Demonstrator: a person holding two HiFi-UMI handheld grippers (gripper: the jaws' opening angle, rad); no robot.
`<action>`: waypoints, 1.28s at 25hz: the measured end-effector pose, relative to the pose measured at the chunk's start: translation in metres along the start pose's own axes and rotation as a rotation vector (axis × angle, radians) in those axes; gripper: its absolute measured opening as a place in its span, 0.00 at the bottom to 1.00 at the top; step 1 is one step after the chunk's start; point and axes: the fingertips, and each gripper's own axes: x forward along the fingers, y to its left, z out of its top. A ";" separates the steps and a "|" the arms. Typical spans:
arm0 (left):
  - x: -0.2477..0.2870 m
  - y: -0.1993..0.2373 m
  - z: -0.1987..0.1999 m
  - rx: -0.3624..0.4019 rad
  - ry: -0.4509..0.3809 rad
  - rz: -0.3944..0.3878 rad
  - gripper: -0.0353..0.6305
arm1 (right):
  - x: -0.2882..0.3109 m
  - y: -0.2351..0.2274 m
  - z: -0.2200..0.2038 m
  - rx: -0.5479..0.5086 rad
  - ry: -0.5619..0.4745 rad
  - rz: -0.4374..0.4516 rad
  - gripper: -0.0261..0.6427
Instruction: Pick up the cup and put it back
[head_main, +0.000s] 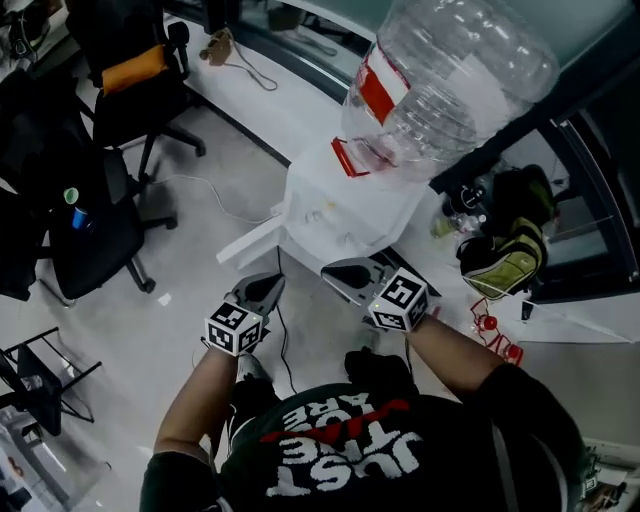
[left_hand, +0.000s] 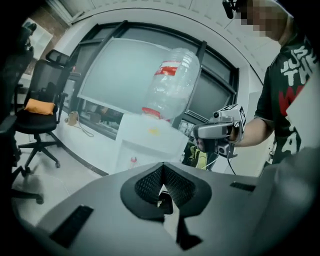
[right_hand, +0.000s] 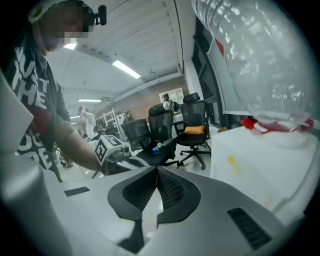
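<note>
The cup, if the small blue container with a green top (head_main: 77, 210) is that thing, is seen on the seat of a black mesh office chair (head_main: 95, 240) at the left of the head view. It is too small there for its shape to be told with certainty. It is well apart from both grippers and is touched by neither.

The left gripper (head_main: 266, 287) is held low over the pale grey floor (head_main: 180, 260), and its jaws are pressed together with nothing between them. The right gripper (head_main: 343, 272) is clenched in the same way and is likewise empty. It is held just beside the lower front of a white box-shaped water dispenser (head_main: 340, 195).

A large clear plastic water bottle with a red label (head_main: 450, 70) is set upside down on top of the dispenser. A second black office chair with an orange cushion (head_main: 135, 68) is seen farther back.
</note>
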 end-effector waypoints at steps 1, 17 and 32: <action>0.014 0.014 -0.022 0.001 0.004 -0.008 0.07 | 0.016 -0.007 -0.020 -0.006 -0.005 0.007 0.09; 0.234 0.204 -0.344 0.056 0.119 -0.045 0.06 | 0.170 -0.118 -0.297 -0.047 -0.038 -0.116 0.09; 0.308 0.243 -0.421 0.307 0.222 -0.091 0.07 | 0.192 -0.159 -0.392 0.146 -0.060 -0.326 0.09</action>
